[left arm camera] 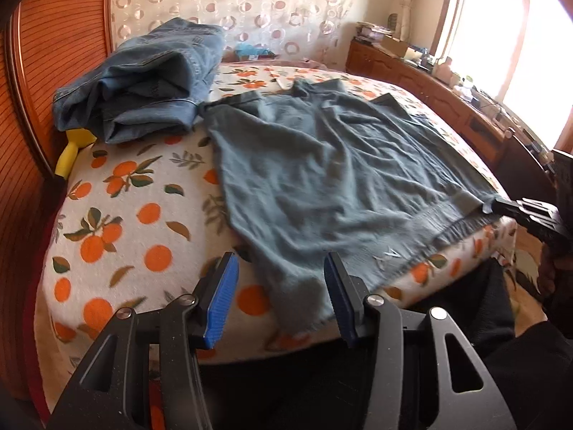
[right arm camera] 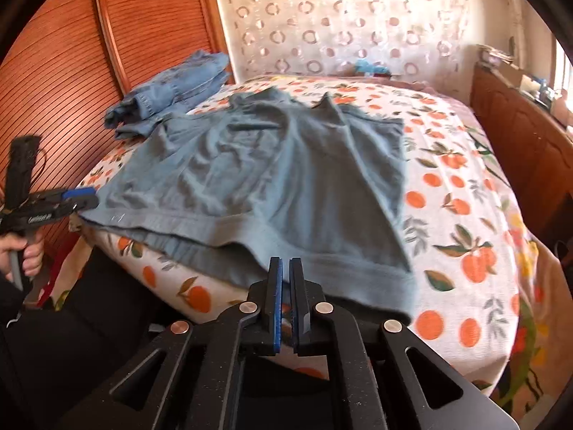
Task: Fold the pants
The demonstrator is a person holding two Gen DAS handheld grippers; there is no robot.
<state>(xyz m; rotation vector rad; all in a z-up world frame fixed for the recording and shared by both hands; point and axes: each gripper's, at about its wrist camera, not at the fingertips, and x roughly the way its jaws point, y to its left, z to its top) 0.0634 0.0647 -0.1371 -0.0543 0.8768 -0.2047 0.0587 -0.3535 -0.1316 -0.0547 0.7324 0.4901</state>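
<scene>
While the grey-green pants lie spread and wrinkled across the orange-print bedspread, I hold my left gripper just over their near corner with its blue-padded fingers spread wide. A flap of the fabric sits between those fingers, but neither pad presses on it as far as I can see. From the right wrist view the same gripper shows at the left edge of the pants, its tip right at the hem corner.

My right gripper has its fingers drawn nearly together, only a thin gap left between the blue pads. Its tips sit at the near hem of the pants, which droops over the edge of the bedspread. I cannot tell from this view whether cloth is caught between them. From the left wrist view, the right gripper meets the far corner of the hem, and the fabric there looks pinched up at its tip.

A folded pair of blue jeans rests at the head of the bed, against the wooden headboard, just beside the pants' far end. A yellow object pokes out beneath the jeans.
</scene>
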